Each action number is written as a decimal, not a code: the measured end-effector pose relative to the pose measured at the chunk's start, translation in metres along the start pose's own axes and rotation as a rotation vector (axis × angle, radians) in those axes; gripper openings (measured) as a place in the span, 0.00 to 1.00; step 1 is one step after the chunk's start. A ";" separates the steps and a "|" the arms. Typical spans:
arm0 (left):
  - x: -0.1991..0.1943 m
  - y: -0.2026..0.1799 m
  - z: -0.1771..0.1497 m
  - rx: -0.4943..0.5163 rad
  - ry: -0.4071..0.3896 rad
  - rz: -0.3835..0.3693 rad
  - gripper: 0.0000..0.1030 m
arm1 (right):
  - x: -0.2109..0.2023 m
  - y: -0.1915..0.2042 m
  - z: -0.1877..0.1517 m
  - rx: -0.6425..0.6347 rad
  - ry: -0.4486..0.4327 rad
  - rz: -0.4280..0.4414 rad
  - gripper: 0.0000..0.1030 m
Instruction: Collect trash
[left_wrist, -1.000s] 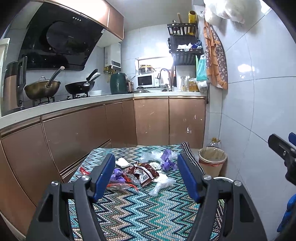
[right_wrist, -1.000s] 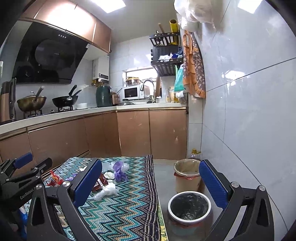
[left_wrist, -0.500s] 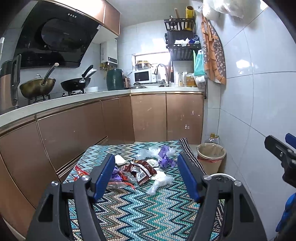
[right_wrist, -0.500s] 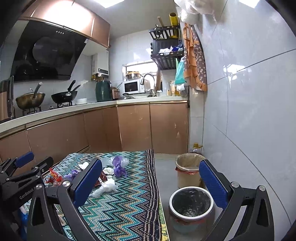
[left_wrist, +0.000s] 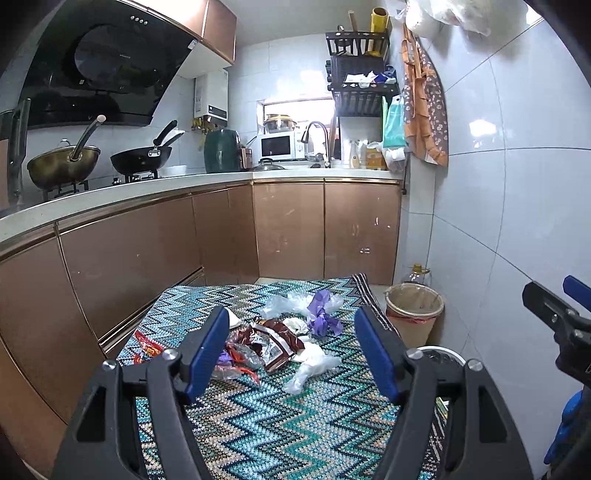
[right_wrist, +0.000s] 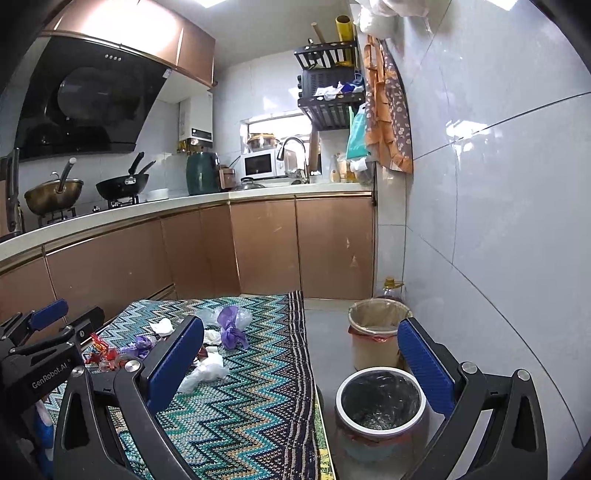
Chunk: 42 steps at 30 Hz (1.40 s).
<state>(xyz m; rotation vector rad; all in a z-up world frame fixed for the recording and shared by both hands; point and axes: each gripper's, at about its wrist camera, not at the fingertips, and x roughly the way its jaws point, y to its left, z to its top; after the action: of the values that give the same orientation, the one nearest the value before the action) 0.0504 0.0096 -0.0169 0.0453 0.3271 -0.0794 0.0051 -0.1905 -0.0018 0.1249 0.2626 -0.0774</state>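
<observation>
A pile of trash lies on a zigzag tablecloth (left_wrist: 258, 424): a brown wrapper (left_wrist: 275, 341), a purple wrapper (left_wrist: 320, 316), clear white plastic (left_wrist: 310, 365), a red wrapper (left_wrist: 146, 347). My left gripper (left_wrist: 291, 350) is open and empty, hovering short of the pile. My right gripper (right_wrist: 301, 363) is open and empty, above the table's right edge. A white-rimmed bin with a black liner (right_wrist: 380, 402) stands on the floor below it. The purple wrapper (right_wrist: 231, 330) and white plastic (right_wrist: 207, 371) also show in the right wrist view.
A second bin with a tan liner (right_wrist: 376, 332) stands farther back by the tiled wall (right_wrist: 480, 221), an oil bottle (right_wrist: 391, 288) behind it. Brown cabinets (left_wrist: 221, 240) run along the left and back, with pans on the counter.
Both grippers have shifted slightly; the view has dipped and drawn a little nearer the trash pile. Both stay open and empty.
</observation>
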 end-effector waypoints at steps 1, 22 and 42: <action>0.002 0.000 0.001 0.002 0.002 0.001 0.67 | 0.002 0.000 0.000 0.000 0.003 0.000 1.00; 0.059 -0.006 0.004 0.013 0.077 0.000 0.67 | 0.050 -0.001 -0.002 0.000 0.076 0.014 1.00; 0.116 0.093 -0.057 -0.140 0.241 -0.060 0.67 | 0.173 0.049 -0.040 -0.057 0.374 0.281 0.73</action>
<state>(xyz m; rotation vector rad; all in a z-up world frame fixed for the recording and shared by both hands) 0.1494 0.0977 -0.1047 -0.0941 0.5742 -0.1110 0.1660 -0.1472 -0.0804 0.1181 0.6175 0.2349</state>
